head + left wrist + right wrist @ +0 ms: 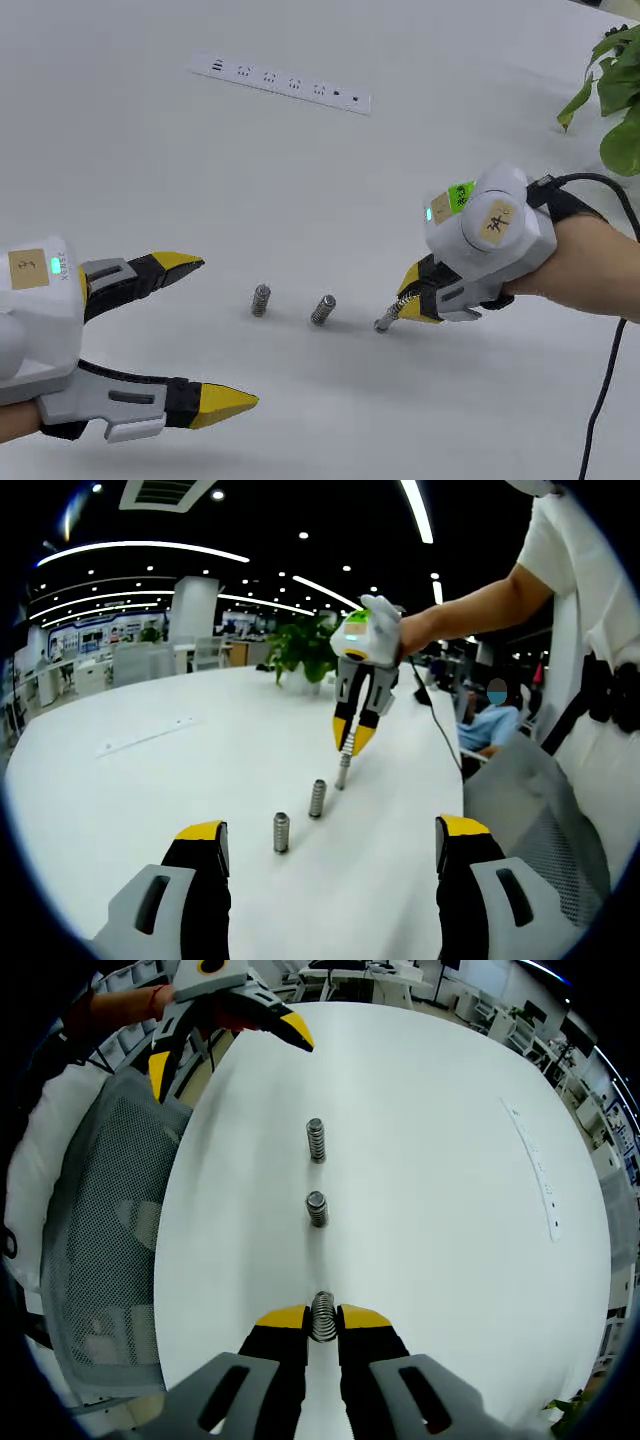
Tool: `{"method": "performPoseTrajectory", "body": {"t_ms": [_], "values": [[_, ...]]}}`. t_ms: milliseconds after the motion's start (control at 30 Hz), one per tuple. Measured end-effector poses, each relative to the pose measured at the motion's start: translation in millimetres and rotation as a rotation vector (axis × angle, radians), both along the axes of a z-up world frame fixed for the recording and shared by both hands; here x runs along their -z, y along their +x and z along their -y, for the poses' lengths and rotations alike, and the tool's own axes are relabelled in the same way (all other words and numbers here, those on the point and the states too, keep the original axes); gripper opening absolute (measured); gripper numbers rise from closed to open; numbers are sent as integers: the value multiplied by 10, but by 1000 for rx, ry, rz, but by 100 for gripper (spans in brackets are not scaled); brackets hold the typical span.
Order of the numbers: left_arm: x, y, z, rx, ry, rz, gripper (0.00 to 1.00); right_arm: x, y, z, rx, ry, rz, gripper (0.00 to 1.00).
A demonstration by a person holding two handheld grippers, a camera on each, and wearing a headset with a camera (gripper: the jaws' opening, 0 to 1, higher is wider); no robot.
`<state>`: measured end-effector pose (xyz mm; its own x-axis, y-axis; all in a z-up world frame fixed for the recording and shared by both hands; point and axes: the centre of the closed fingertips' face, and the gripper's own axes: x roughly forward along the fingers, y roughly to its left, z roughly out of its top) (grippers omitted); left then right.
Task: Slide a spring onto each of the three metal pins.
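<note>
Right gripper (408,298) is low over the tabletop (400,150), right of centre. Its fingers (285,1320) are nearly closed, pinching a spring (322,1318) between the yellow tips.

In the left gripper view that spring (346,746) sits on the upper part of the third pin (342,777), with bare metal showing below the coils. In the head view the spring (390,317) and pin lean, lower end to the left, touching the tabletop. I can't tell how far down the pin the spring has gone, since the tips cover the top.

The other two pins stand upright in a row left of it, each wrapped in coils: middle pin (322,309) (317,798) (317,1208) and left pin (261,300) (281,832) (316,1140). They stand apart from each other and no gripper touches them.

Left gripper (222,332) (331,830) is at near left, above the tabletop. Its fingers (220,400) are spread wide with nothing between them, pointing right toward the row. The right gripper view has it (228,1050) beyond the left pin.

A white power strip (280,82) lies at the far side, well apart from the pins. A potted plant (615,90) is at far right.
</note>
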<state>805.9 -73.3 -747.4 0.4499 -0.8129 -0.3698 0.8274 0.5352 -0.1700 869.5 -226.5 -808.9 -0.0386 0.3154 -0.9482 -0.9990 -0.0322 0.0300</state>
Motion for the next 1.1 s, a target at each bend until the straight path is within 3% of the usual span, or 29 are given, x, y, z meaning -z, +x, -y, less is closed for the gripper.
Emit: {"method": "performPoseTrajectory", "body": {"t_ms": [733, 1100], "values": [[24, -9, 20, -4, -7, -9, 86, 298, -62, -39, -35, -16, 30, 12], [48, -30, 9, -2, 0, -13, 87, 334, -66, -39, -41, -29, 30, 12]]}}
